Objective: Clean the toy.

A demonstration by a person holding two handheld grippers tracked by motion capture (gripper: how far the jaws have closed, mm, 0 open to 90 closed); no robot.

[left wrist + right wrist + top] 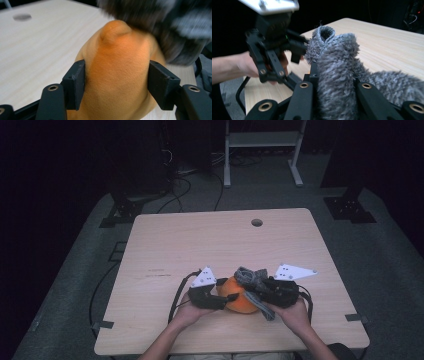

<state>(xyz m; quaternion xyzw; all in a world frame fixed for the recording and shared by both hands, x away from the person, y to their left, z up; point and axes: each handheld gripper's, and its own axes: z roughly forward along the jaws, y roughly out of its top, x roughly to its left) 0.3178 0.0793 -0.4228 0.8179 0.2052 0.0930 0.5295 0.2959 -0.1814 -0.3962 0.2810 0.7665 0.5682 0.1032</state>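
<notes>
Fingers of the left gripper [117, 85] sit on both flanks of the orange plush toy [117, 75], pads pressed into the soft fabric, so it grips the toy's body. Right gripper [334, 92] fingers are pinched tight on a fold of the grey fuzzy cloth [337, 65], which bunches up between them and rises past the tips.

Near edge of the table [165, 245], high view: both hands come in from the bottom, left gripper [220, 299] at the toy's left, right gripper [260, 292] at its right, nearly meeting over it. Orange plush toy [235, 300] sits on the table between them, close to the person. Grey fuzzy cloth [252, 277] lies draped over the toy's top and right side, one end trailing down toward the right hand. In the left gripper view the cloth is a blurred dark mass above the toy's rounded nub.

Farther off: bare tabletop, a round cable hole [256, 222] near the far edge, then dark floor with cables and a white frame leg [227, 167].

Step in hand, as I judge it: one gripper steadies the toy while the other works the grey cloth on or off it, wrap or garment, cannot tell which. Next move likely calls for the left to keep its squeeze firm without crushing the plush, and the right to draw the cloth along the toy's body in a steady pull, watching that the fuzzy fabric doesn't slip from the pinch or drag the toy out of the other grip.
</notes>
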